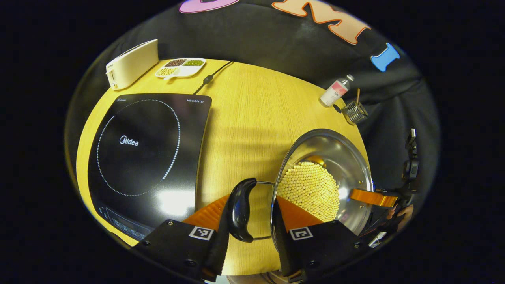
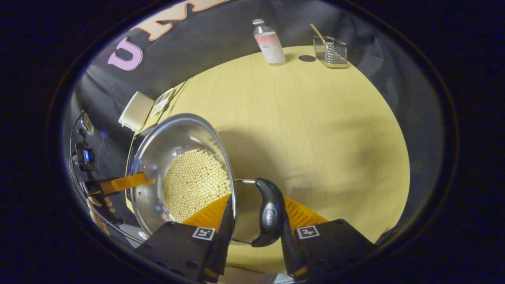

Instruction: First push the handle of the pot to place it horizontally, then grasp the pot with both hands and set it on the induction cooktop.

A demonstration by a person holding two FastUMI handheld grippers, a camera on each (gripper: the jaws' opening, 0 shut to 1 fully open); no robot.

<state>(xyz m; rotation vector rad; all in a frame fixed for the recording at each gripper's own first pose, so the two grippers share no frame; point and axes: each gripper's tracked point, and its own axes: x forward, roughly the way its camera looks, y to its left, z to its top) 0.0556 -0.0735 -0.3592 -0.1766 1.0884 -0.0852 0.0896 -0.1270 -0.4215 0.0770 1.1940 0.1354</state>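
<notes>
A steel pot [image 1: 339,157] full of pale yellow beans [image 1: 311,189] is right of the black induction cooktop [image 1: 146,150]. It looks raised a little off the table, with its shadow on the wood. My left gripper [image 1: 252,199] is shut across one black loop handle [image 1: 240,209] and the rim, one finger outside the handle and one inside the pot. My right gripper [image 2: 256,197] holds the opposite handle [image 2: 270,213] of the pot [image 2: 177,142] the same way. Each view shows the other gripper's finger [image 1: 373,197] [image 2: 120,183] at the far rim.
A cream toaster [image 1: 132,63] and a divided dish of grains [image 1: 181,67] stand behind the cooktop, with its cable [image 1: 209,77] beside them. At the table's far right edge are a small bottle [image 1: 335,90] [image 2: 270,43] and a wire basket [image 1: 355,112] [image 2: 330,51].
</notes>
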